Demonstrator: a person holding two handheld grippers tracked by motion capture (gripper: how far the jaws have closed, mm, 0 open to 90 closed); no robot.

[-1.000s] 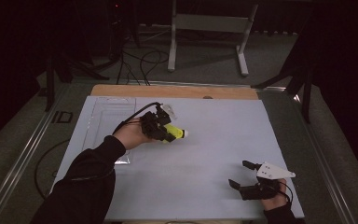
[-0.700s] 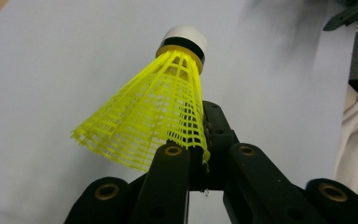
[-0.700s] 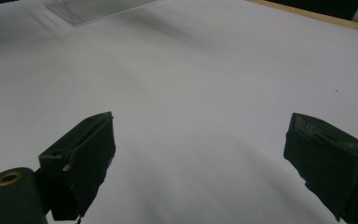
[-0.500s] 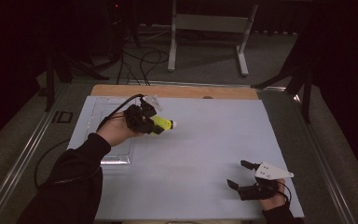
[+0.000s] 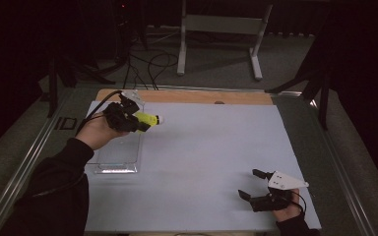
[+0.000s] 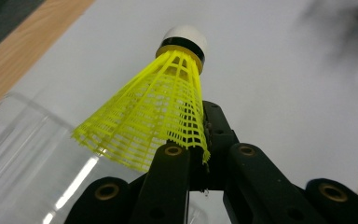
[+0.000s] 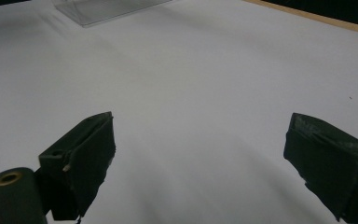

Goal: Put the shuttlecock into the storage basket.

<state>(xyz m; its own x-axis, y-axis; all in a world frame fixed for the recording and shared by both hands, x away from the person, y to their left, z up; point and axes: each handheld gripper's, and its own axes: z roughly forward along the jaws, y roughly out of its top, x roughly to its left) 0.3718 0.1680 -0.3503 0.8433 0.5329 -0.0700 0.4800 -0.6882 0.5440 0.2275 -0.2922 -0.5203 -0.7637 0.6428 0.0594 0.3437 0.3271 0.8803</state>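
Left gripper (image 5: 128, 118) fingers clamped on the skirt edge of the yellow plastic mesh shuttlecock (image 6: 154, 112), white cork tip (image 6: 186, 36) toward 3 o'clock, held above the clear plastic tray (image 5: 120, 160) at the table's (image 5: 206, 147) 10 o'clock. Probably placing it there (thin grip, so lower slowly, release low). Right gripper (image 5: 263, 194) fingers apart, empty, at 5 o'clock.
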